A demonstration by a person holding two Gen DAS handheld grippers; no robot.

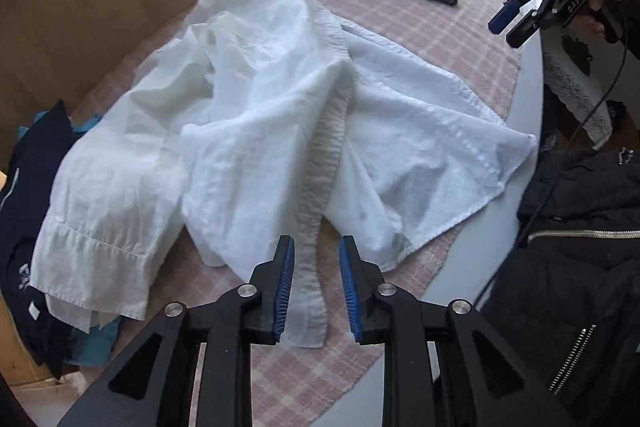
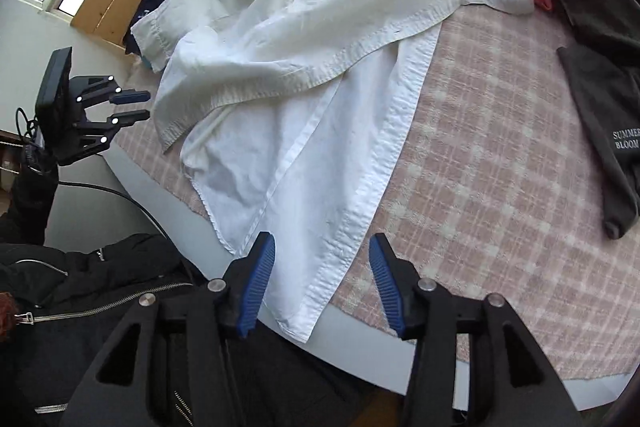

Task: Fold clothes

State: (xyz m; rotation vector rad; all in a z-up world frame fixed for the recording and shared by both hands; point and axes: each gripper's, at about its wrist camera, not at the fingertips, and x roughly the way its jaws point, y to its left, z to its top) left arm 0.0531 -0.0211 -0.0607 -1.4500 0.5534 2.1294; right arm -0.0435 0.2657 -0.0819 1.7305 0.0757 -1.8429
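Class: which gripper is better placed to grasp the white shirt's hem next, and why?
Left. The left gripper already straddles the shirt band, pads apart. The right gripper hangs open at the hem corner.

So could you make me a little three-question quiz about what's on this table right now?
1. True or false: the left gripper is clamped on the white shirt.
2. What does the white shirt lie on? A) bare wood B) pink checked cloth C) a tray
3. What words show on the dark grey garment?

Key: 1 false, both grippers, including the right gripper, are open. 2 B. 3 "Summer Bloom".
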